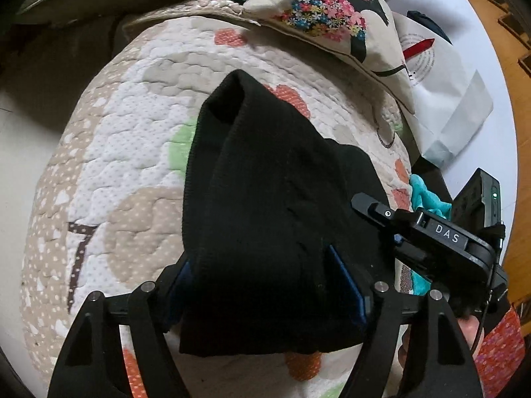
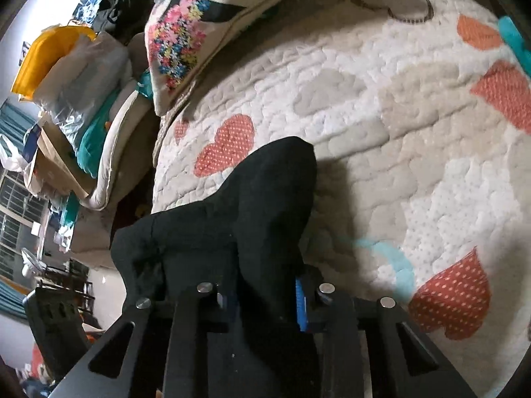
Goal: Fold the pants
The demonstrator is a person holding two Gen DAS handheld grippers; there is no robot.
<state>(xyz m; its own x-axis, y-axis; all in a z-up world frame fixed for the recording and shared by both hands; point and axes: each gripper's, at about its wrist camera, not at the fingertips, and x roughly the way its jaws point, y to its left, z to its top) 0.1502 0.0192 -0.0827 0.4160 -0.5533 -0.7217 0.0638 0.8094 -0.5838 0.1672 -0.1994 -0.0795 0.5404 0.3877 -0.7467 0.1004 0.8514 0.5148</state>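
Observation:
Black pants lie bunched lengthwise on a quilted bed cover with orange hearts. My left gripper stands wide over their near end. The fabric fills the gap between its blue pads and spills past the right one, with no squeeze showing. My right gripper reaches in from the right to the pants' edge. In the right wrist view the right gripper is shut on a raised fold of the pants. One blue pad shows and the other is buried in the cloth.
A floral pillow lies at the head of the cover, with a white paper bag and a teal cloth on the right. The bed edge drops to the floor at left. Piled bags and boxes crowd the bedside.

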